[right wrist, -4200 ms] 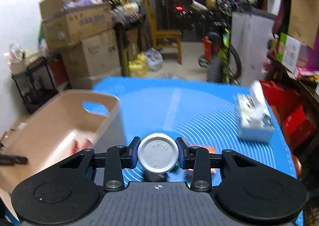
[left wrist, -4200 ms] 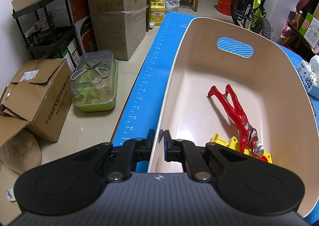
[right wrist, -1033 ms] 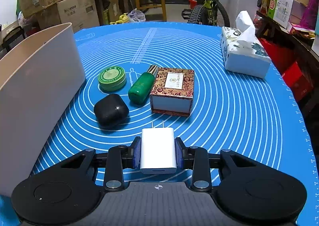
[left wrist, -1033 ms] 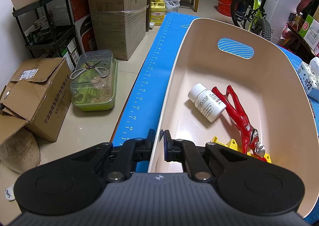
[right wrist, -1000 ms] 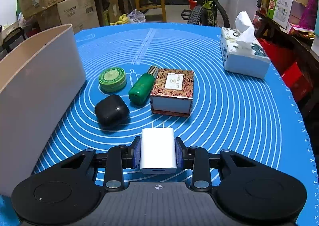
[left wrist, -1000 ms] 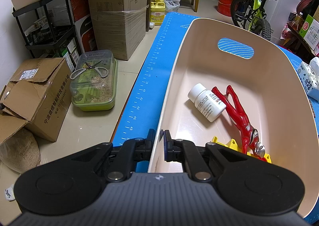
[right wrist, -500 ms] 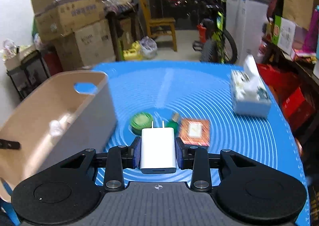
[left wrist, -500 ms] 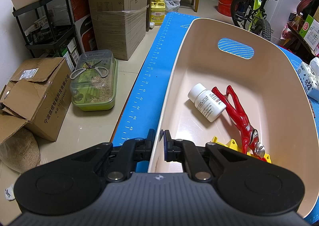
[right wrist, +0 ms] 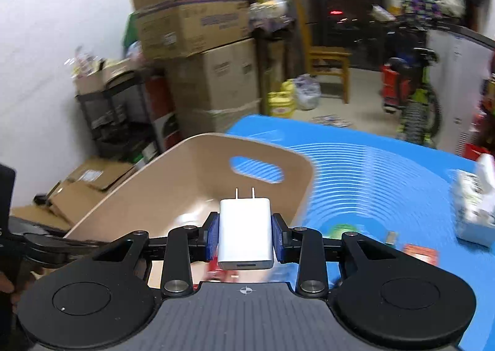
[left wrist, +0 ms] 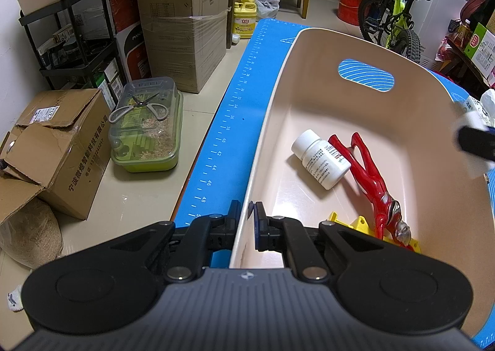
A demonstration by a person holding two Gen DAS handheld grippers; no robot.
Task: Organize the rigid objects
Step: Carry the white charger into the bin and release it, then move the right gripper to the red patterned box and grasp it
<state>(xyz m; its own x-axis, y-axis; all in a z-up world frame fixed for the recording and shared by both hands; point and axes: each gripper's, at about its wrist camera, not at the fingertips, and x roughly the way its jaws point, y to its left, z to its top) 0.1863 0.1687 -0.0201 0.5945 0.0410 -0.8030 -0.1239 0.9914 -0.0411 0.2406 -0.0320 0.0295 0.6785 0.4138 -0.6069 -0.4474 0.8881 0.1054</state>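
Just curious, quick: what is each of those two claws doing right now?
Left gripper: shut on the beige bin rim.
Right gripper: shut on the white charger.

Glossy plastic charger (right wrist: 246, 235) — smooth beige bin (left wrist: 309, 50).

You can read ruler numbers 34 to 48 on the blue mat (left wrist: 222, 146) edge; "Inhaxss" tops the far cardboard box (left wrist: 185, 10).
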